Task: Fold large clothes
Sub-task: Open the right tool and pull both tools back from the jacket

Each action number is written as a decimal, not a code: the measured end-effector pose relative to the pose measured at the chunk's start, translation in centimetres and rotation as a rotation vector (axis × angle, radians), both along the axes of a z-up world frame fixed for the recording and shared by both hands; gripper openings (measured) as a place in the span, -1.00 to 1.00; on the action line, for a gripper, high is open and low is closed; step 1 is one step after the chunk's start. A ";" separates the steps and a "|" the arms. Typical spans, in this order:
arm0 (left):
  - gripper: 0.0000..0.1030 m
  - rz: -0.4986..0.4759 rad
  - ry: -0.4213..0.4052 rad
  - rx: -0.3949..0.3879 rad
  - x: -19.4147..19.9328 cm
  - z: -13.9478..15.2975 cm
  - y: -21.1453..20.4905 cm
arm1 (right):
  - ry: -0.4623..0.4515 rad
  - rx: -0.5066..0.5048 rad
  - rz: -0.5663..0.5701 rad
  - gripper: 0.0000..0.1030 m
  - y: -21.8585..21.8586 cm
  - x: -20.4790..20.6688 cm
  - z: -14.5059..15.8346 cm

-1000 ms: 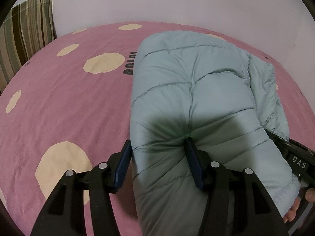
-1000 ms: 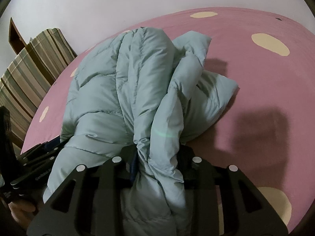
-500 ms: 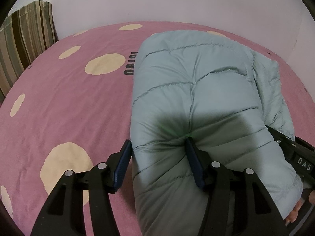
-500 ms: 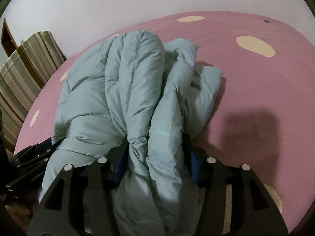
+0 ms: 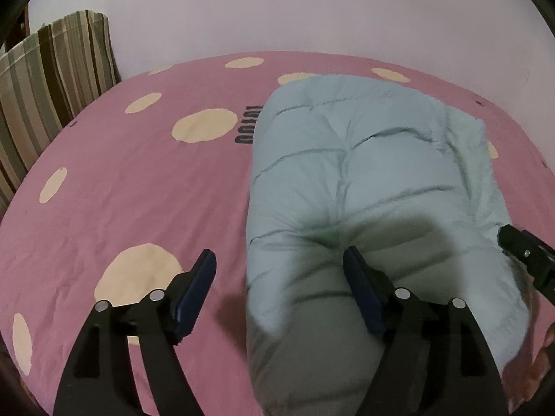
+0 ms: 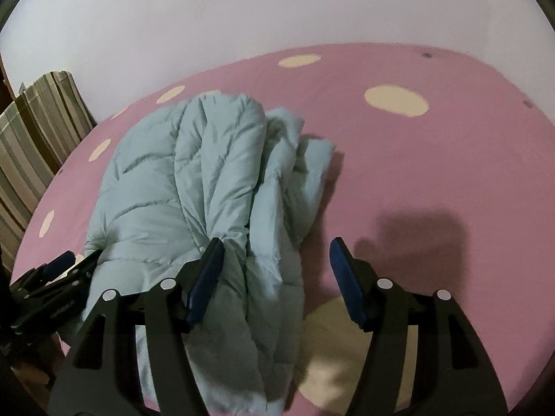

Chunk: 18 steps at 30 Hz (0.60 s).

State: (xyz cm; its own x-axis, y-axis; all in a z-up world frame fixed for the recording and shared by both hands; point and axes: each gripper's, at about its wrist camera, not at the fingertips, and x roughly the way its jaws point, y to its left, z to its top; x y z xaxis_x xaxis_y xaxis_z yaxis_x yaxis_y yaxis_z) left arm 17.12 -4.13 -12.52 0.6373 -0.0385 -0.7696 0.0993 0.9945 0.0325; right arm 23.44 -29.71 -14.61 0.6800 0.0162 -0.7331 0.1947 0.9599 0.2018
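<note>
Pale blue puffer jacket [image 5: 364, 187] | lies folded lengthwise on pink dotted bedsheet [image 5: 114, 187] | right gripper [image 6: 272, 277] now open, released bunched edge (was clamped) | left gripper [image 5: 279, 289] also open, holds nothing | fold laid down, probably next fold.

Pale blue quilted puffer jacket [image 5: 364, 187]; folded lengthwise into a puffy bundle; lying on pink dotted bedsheet [image 5: 121, 180].

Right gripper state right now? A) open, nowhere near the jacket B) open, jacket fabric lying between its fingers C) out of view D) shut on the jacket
B: the right gripper has its fingers spread wide, with the light blue puffer jacket bunched between them, unpinched.
</note>
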 end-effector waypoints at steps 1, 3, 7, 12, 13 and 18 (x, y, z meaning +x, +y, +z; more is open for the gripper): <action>0.46 -0.004 -0.010 -0.007 -0.5 0.4 0.0 | -0.011 -0.020 -0.006 0.31 0.2 -0.6 0.6; 0.51 -0.008 -0.029 -0.011 -1.3 1.1 -0.1 | -0.032 -0.050 -0.016 0.43 0.5 -1.4 1.5; 0.53 -0.007 -0.081 -0.012 -3.4 2.8 -0.3 | -0.062 -0.107 -0.014 0.52 1.6 -3.0 3.1; 0.59 0.013 -0.121 -0.023 -5.5 4.6 0.0 | -0.091 -0.168 -0.007 0.58 2.9 -4.8 4.7; 0.59 0.019 -0.129 -0.022 -6.0 4.9 0.2 | -0.096 -0.174 -0.004 0.58 3.1 -5.2 5.0; 0.60 0.032 -0.162 -0.024 -7.9 6.5 0.8 | -0.126 -0.193 0.000 0.64 4.0 -6.8 6.4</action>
